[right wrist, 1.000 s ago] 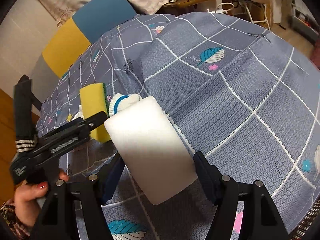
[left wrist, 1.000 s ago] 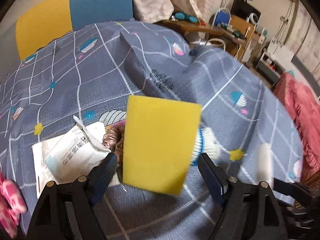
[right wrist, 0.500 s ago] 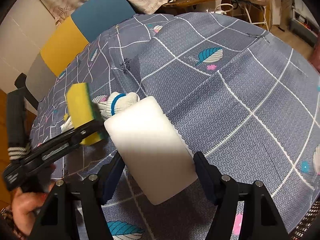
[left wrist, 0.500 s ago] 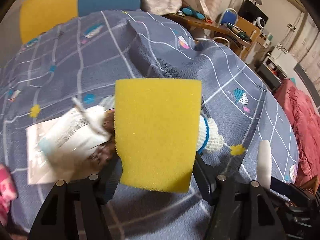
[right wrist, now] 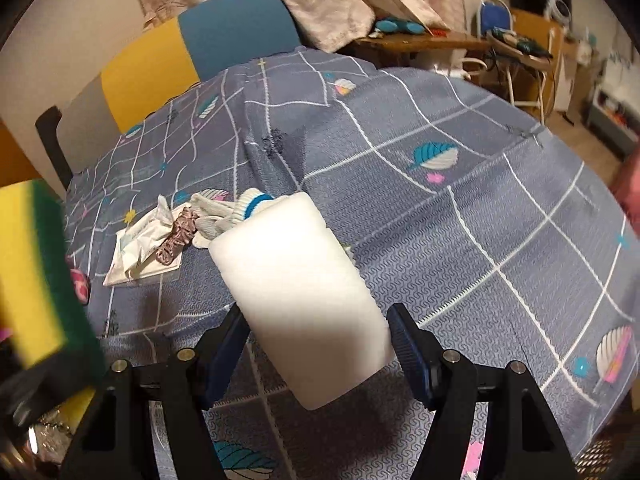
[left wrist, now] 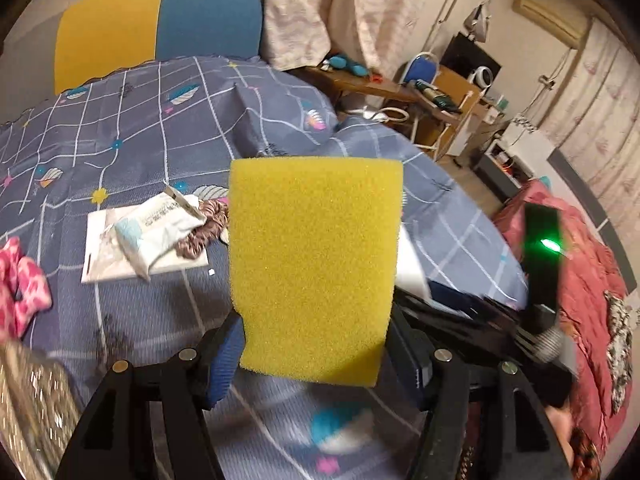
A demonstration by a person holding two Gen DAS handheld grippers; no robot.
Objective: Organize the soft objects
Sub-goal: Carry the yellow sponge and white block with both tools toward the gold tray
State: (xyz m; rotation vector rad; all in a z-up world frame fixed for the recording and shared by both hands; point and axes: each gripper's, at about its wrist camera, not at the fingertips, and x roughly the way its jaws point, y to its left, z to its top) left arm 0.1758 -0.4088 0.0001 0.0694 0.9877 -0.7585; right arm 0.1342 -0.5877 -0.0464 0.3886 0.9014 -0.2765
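Holding two sponges above the tablecloth [right wrist: 460, 184]: one yellow sponge [left wrist: 316, 272] clamped in left gripper [left wrist: 316, 356], one white sponge [right wrist: 300, 296] clamped in right gripper [right wrist: 316, 344]. On the cloth: one sock [right wrist: 240, 210], two scrunchies, brown [right wrist: 178, 236] and pink [left wrist: 20, 280].

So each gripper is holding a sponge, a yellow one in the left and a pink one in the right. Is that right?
Not quite. The right gripper holds a white sponge, not a pink one, as the right wrist view shows. The left gripper does hold the yellow sponge.
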